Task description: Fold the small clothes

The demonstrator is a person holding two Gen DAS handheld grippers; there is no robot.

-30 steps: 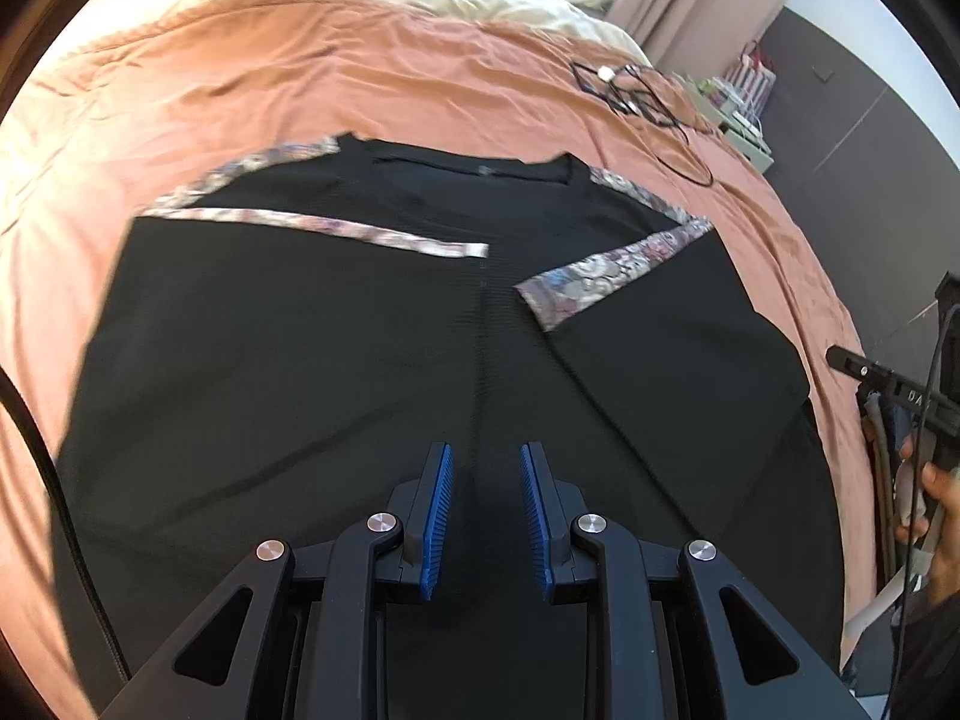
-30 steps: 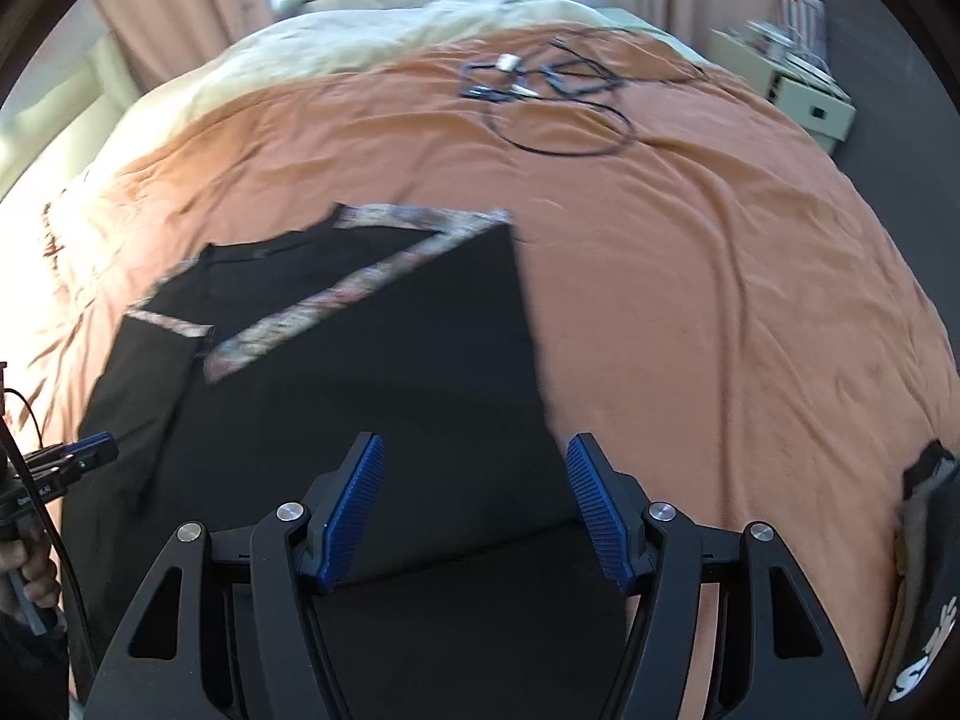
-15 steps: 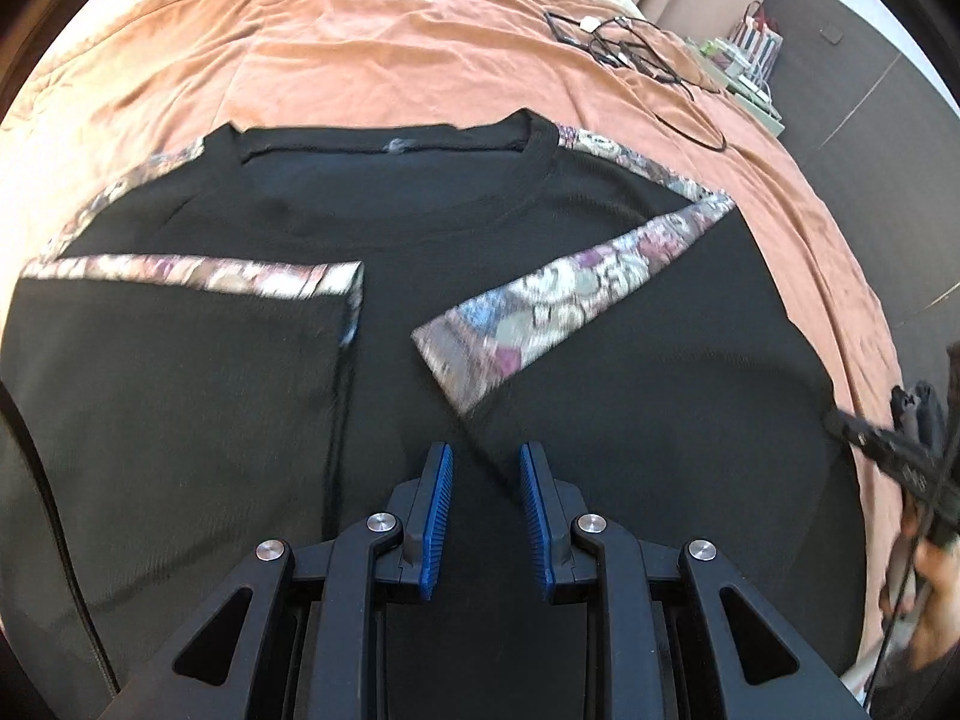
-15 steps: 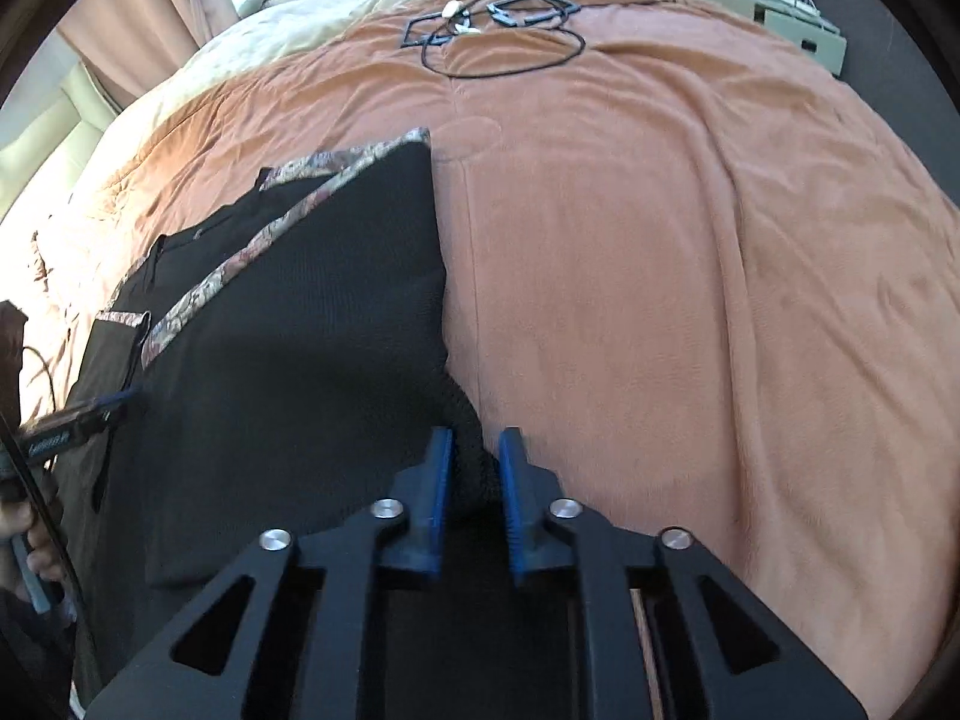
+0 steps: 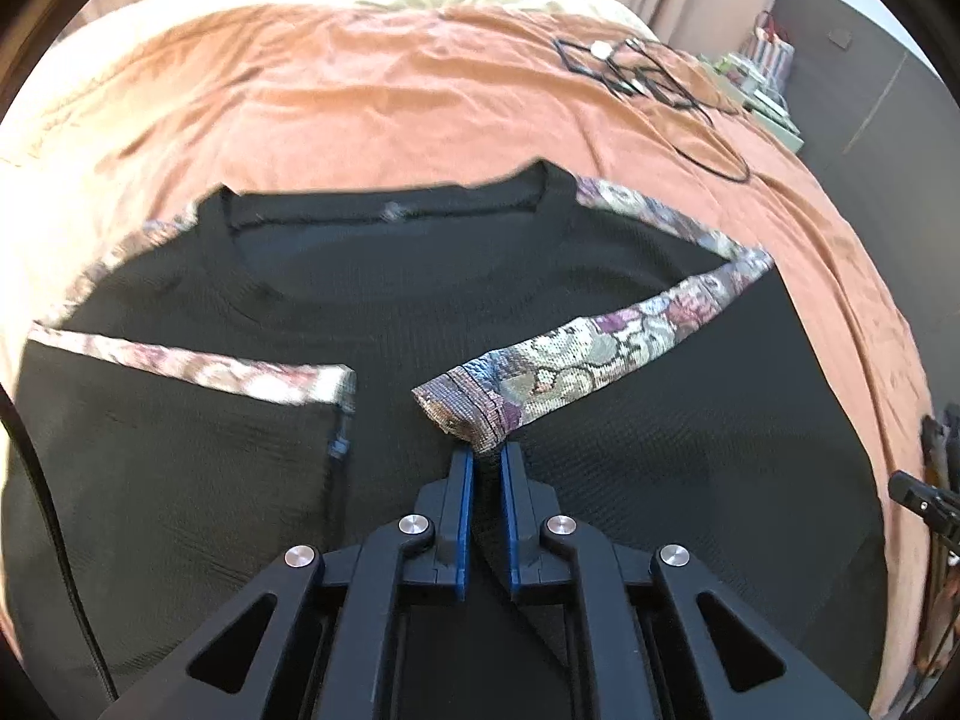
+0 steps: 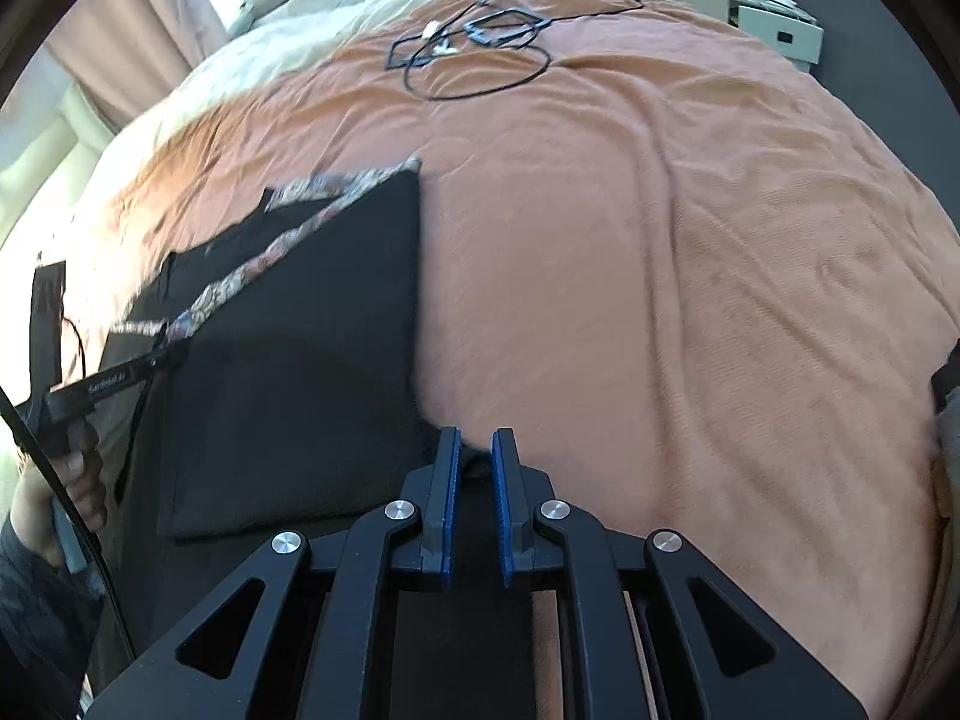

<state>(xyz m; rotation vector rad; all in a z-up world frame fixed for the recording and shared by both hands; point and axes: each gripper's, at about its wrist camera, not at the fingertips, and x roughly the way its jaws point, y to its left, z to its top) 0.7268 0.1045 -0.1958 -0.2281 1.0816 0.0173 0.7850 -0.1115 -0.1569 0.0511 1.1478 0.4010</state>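
Note:
A black shirt [image 5: 420, 300] with floral trim lies flat on an orange bedspread [image 5: 390, 102], neckline away from me. Both sleeves are folded inward; the right one ends in a floral cuff [image 5: 576, 360]. My left gripper [image 5: 486, 450] is closing, its jaws nearly together on the tip of that cuff and the black cloth under it. In the right wrist view the shirt [image 6: 300, 360] fills the left side. There my right gripper [image 6: 476, 435] is shut on the shirt's right side edge near the hem. The left gripper [image 6: 120, 381] also shows there over the sleeve.
A tangle of black cables [image 6: 474, 48] lies further up the bedspread [image 6: 660, 240]. A pale quilt and pillows sit beyond it. A low shelf [image 6: 774, 18] stands past the bed's right side. A person's hand [image 6: 78, 480] holds the left gripper's handle.
My left gripper moved forward to the floral cuff tip and its jaws narrowed onto it. My right gripper went from wide open to shut on the shirt's side edge and sank slightly.

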